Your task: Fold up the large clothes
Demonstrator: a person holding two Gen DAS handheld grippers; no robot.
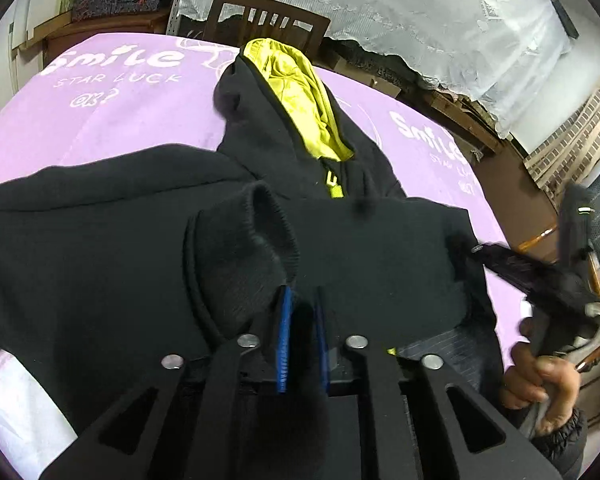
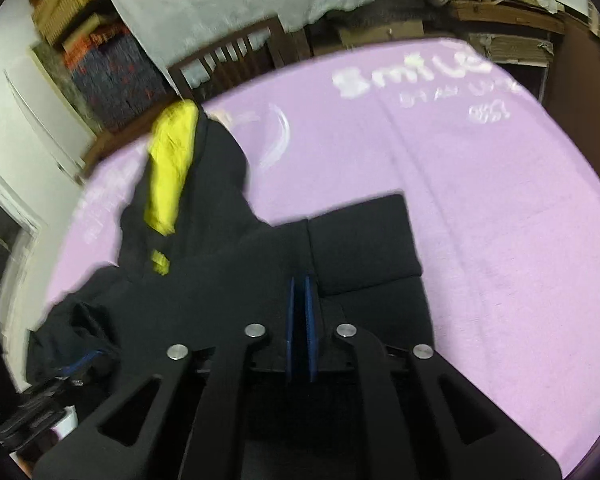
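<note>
Hoodie on purple cloth: thick, soft, limp; grip hem corners. Left gripper clenched on fabric; right gripper clenched, hold unclear

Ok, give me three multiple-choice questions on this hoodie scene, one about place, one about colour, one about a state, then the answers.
1. Where does the black hooded sweatshirt lie?
A on the lilac printed cloth
B on the wooden chair
C on the floor

2. What colour is the hood lining?
A red
B yellow-green
C white

3. How are the left gripper jaws?
A wide open
B closed on black fabric
C out of view

Answers: A, lilac printed cloth surrounds the garment; B, bright lining shows in the hood; B, blue pads pinch dark cloth.
</note>
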